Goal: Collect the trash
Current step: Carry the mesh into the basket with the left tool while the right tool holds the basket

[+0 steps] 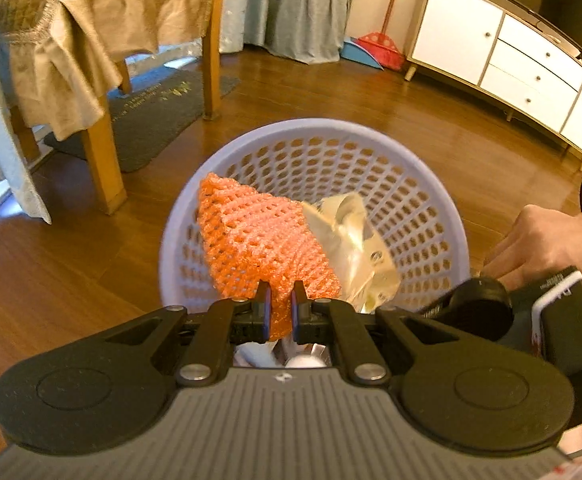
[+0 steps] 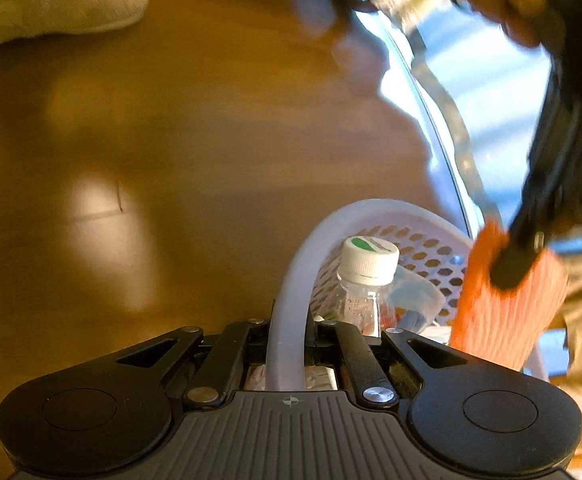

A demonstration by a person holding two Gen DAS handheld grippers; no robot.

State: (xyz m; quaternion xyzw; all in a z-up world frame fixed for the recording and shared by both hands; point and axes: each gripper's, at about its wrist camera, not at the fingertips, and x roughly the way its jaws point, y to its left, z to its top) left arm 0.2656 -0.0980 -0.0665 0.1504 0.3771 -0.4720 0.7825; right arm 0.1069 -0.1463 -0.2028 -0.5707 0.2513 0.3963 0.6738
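My left gripper (image 1: 281, 300) is shut on an orange foam net (image 1: 259, 240), which hangs over the open mouth of a pale lilac perforated basket (image 1: 431, 184). A crumpled clear plastic wrapper (image 1: 351, 240) sits against the net's right side. In the right wrist view my right gripper (image 2: 289, 320) is shut on the basket's rim (image 2: 287, 300). Inside the basket stands a clear bottle with a white cap (image 2: 369, 264). The orange net (image 2: 503, 308) and the other gripper (image 2: 551, 184) above it show blurred at the right.
A table with a tan cloth (image 1: 91, 20) and wooden legs stands at the left on a dark mat (image 1: 151, 108). A white cabinet (image 1: 511, 68) lines the right wall. A hand (image 1: 551, 240) holds the other gripper. A foot in a light shoe (image 2: 51, 4) rests on the wooden floor.
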